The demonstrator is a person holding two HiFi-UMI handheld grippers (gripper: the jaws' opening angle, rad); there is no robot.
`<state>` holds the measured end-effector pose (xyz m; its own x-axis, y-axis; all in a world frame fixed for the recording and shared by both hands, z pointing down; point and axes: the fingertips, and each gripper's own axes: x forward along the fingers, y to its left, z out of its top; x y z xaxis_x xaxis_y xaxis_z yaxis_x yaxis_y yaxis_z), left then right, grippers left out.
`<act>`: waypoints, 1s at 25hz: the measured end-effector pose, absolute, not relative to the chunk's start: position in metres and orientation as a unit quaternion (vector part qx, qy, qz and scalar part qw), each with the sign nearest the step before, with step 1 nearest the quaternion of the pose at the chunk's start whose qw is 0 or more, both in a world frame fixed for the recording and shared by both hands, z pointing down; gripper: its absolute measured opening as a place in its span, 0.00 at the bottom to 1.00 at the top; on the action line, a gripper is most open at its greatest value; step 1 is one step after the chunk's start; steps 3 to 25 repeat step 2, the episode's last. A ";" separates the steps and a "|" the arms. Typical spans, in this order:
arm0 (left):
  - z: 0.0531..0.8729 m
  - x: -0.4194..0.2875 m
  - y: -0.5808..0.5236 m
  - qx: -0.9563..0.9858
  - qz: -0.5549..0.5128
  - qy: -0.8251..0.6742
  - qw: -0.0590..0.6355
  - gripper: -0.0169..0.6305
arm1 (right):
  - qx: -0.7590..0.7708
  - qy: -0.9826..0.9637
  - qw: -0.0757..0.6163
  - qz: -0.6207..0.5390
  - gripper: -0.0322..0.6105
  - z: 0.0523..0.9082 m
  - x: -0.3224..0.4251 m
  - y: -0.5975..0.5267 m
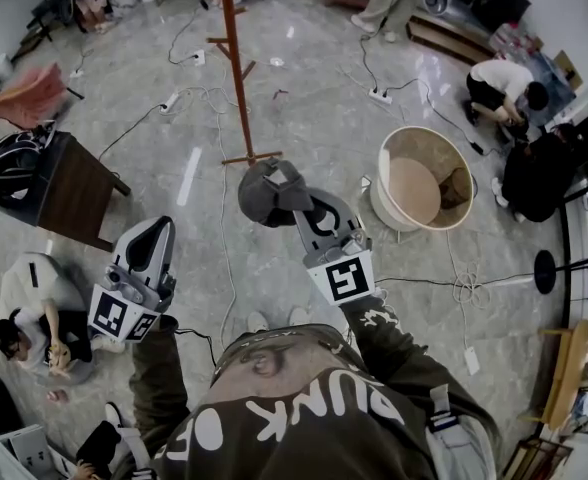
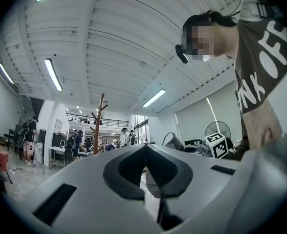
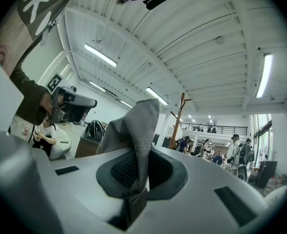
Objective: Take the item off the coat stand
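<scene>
1. The right gripper (image 3: pixel 136 182) is clenched on the grey cap (image 3: pixel 133 130), which bunches up from its jaws.
2. The left gripper (image 2: pixel 146 150) is closed and empty.
3. The stand (image 1: pixel 236 68) is beyond the cap, apart from it.

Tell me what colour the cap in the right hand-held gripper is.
Grey. The cap shows clearest in the right gripper view.

**Cap** (image 1: pixel 274 192): dark grey fabric, crumpled, with a pale label patch on top. It is off the stand and sits at the centre of the head view. A fold of it is pinched between the closed jaws of the right gripper (image 1: pixel 297 210) and rises upright at the centre of the right gripper view.

**Coat stand** (image 1: pixel 233 60): brown wooden pole with short pegs and a cross foot. It stands upright on the floor at the upper centre of the head view, its pegs bare.
</scene>
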<state>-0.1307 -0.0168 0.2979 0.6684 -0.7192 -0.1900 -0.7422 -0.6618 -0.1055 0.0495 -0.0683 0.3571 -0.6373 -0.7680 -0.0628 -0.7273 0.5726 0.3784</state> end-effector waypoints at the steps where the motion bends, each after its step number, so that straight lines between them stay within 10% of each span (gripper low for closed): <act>1: 0.297 -0.131 -0.018 -0.909 0.066 0.401 0.088 0.03 | 0.423 -0.885 0.053 -0.188 0.08 0.356 0.049 -0.069; 25: 0.297 -0.132 -0.018 -0.909 0.067 0.401 0.089 0.03 | 0.423 -0.885 0.053 -0.189 0.08 0.356 0.048 -0.070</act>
